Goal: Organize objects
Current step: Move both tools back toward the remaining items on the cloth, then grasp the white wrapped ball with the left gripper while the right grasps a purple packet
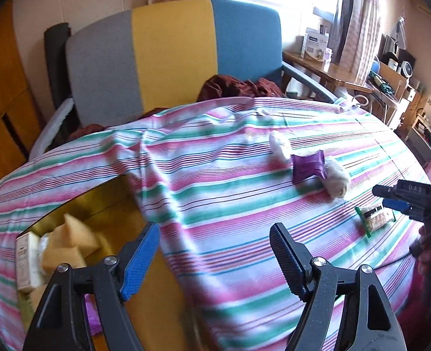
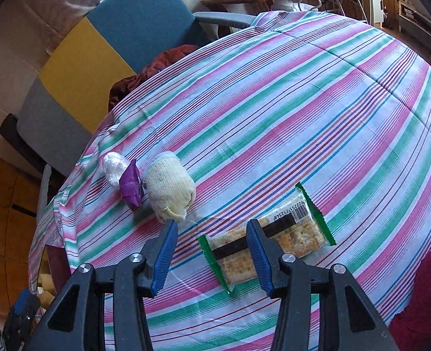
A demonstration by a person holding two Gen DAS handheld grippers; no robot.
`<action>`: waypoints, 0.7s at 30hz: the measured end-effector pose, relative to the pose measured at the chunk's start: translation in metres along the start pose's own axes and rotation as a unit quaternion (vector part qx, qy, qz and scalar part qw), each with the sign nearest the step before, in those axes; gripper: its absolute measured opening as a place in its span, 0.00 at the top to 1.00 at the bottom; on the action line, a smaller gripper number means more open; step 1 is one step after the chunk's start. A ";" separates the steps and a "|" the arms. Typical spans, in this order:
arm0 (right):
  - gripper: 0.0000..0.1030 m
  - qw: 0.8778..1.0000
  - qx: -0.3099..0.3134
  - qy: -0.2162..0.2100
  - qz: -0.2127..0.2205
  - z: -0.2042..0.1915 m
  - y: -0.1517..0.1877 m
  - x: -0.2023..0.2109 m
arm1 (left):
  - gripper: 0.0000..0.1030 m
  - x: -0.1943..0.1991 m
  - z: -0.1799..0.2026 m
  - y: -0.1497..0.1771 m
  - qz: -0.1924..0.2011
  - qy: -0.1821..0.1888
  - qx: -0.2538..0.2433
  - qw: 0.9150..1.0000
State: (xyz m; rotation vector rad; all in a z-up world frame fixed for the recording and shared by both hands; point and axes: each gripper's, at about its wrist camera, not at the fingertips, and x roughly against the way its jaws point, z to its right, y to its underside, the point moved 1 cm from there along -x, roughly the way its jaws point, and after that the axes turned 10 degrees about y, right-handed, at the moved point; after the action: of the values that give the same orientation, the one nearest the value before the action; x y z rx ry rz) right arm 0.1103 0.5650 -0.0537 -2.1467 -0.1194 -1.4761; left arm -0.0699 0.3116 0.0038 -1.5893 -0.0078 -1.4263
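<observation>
- Cracker packet (image 2: 269, 244), green-edged and clear-fronted, lay flat on the striped cloth (image 2: 303, 102) that covered the surface, at about 6 o'clock in the right wrist view and directly ahead of the right tool (image 2: 212, 239).
- That right tool stood with its jaws wide and held nothing; its blue pads hung above the packet's near end, one pad over the wrapper and the other out over bare cloth, so a grasp had not yet been made.
- Three more loose things sat in a touching row at about 9 o'clock from the packet: a white crumpled wad (image 2: 114, 165), a purple pouch (image 2: 131, 185) and a cream knitted roll (image 2: 170, 188).
- A yellow box (image 1: 104, 204) showed at 8 o'clock in the left wrist view, partly under a fold of the cloth, with pale yellow foam blocks (image 1: 75, 239) and a small white carton (image 1: 25, 259) already inside.
- The left tool (image 1: 215, 260) hovered between that box and the loose items, jaws wide and carrying nothing.
- Judged from this, the job looked partly done: some pieces were in the box, while four remained out on the cloth, the packet seemingly next.
- Whether the box was the intended destination could not be told for certain.
</observation>
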 end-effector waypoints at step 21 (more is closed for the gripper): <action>0.52 0.998 0.020 -0.044 -0.046 -0.012 0.007 -0.014 | 0.32 -0.187 0.052 -0.115 -0.052 0.063 0.026 0.996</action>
State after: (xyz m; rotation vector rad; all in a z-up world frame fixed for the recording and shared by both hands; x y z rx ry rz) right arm 0.0974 0.5567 -0.0652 -2.2008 -0.2813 -1.4164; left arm -0.1546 0.5109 -0.0601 -1.4731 -0.0535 -1.5933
